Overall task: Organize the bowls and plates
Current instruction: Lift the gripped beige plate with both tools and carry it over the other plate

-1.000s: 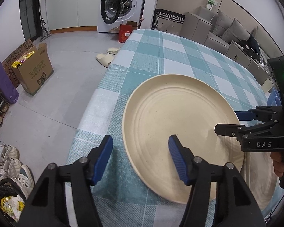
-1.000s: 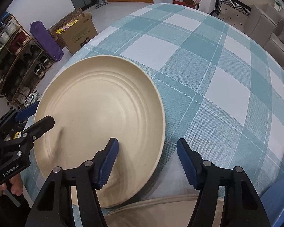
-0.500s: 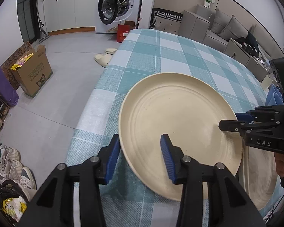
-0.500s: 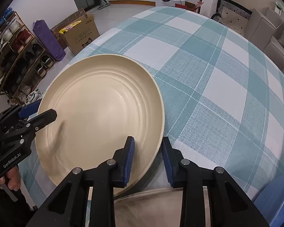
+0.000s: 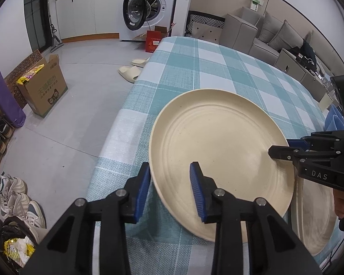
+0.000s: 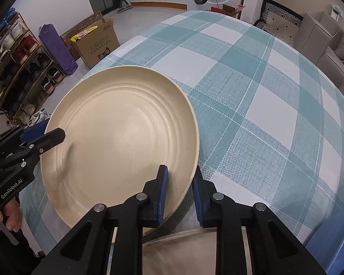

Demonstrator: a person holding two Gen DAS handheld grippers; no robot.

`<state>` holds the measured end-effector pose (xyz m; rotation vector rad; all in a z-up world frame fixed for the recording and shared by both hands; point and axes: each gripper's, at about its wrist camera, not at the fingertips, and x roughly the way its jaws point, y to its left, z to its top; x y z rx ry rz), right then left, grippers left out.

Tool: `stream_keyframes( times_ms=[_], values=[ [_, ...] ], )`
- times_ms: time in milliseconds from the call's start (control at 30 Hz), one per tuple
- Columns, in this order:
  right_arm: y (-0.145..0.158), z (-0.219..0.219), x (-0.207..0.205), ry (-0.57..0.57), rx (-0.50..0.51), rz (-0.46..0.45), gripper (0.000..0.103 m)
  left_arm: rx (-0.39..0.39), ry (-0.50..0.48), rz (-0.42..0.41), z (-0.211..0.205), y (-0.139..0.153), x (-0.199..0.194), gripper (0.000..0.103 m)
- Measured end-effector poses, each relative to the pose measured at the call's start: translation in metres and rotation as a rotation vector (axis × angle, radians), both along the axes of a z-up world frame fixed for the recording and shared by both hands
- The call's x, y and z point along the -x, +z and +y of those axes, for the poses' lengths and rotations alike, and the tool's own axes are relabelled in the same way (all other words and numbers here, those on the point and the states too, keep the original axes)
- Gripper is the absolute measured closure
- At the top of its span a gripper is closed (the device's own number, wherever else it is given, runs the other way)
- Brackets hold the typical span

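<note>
A large cream plate [image 5: 220, 146] with ridged rings is held a little above the checked tablecloth [image 5: 208, 68]; it also shows in the right wrist view [image 6: 119, 135]. My left gripper [image 5: 170, 190] is shut on the plate's near-left rim, one pad under and one pad on top. My right gripper [image 6: 180, 190] is shut on the opposite rim; it shows in the left wrist view [image 5: 279, 149]. A second cream plate [image 5: 316, 215] lies on the table under the right gripper, partly hidden.
A blue dish [image 6: 332, 240] lies at the table's right edge. The table edge drops to the floor on the left, with a cardboard box [image 5: 41, 87], slippers [image 5: 130, 68], shoes [image 5: 11, 194] and a shoe rack [image 6: 18, 68]. A sofa [image 5: 275, 41] stands beyond.
Both grippers have closed from open onto opposite rims of the plate. The plate now sits slightly raised and shifted toward the second plate.
</note>
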<state>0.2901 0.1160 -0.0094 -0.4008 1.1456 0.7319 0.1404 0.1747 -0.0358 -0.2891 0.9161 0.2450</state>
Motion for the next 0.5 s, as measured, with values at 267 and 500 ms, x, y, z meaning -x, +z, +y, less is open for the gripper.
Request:
stream_keyframes(
  times_ms=[267,500],
  values=[
    [0.006,0.0,0.002,-0.003,-0.006,-0.009,0.082,-0.004,0.005,-0.015,0.001,0.006,0.003,0.07],
    [0.013,0.001,0.003,0.004,-0.012,-0.022,0.082,-0.012,0.014,-0.038,0.001,0.015,0.007,0.07]
  ],
)
